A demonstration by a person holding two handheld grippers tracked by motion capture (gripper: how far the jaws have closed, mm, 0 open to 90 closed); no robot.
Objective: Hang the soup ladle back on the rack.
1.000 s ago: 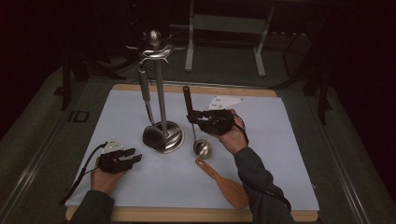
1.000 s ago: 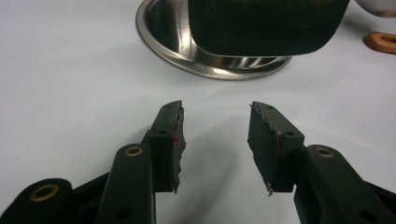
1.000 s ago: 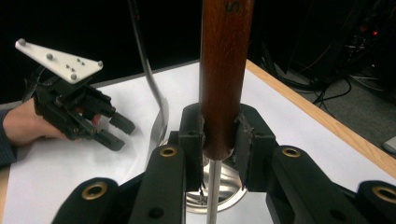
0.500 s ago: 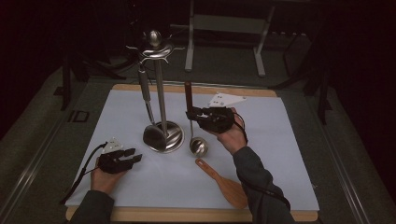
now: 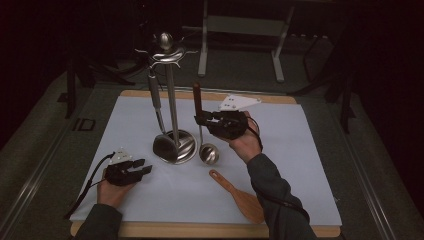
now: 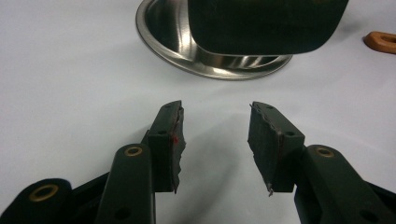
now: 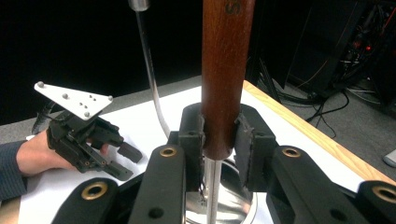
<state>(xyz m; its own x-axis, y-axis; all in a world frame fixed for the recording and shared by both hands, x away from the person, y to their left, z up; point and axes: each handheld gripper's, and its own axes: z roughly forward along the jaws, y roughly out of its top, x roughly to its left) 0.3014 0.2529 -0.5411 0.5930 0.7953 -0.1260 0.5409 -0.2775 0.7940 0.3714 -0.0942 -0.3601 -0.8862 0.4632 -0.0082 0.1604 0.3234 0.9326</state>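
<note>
My right gripper [image 5: 201,120] [image 7: 219,135] is shut on the brown wooden handle [image 5: 197,97] [image 7: 223,70] of a steel ladle. It holds the ladle nearly upright, with the bowl [image 5: 209,153] low over the white mat. Just left stands the steel utensil stand [image 5: 173,100] on its round base [image 5: 174,146] [image 6: 210,65]. One dark-headed utensil [image 5: 156,105] hangs from the stand's top. My left gripper [image 5: 144,168] [image 6: 215,109] lies on the mat at the front left, open, with nothing between its jaws. A wooden spatula [image 5: 240,197] lies flat near the front edge.
The white mat [image 5: 310,165] covers a wooden board [image 5: 200,230]. The end of the spatula's handle [image 6: 380,41] shows to the right of the base. My left gripper [image 7: 88,140] sits beyond the ladle in the right gripper view. Dark floor and metal frames surround the table.
My right gripper has lifted slightly and brought the ladle more upright, its bowl edging toward the stand's base. The left gripper has stayed where it was.
</note>
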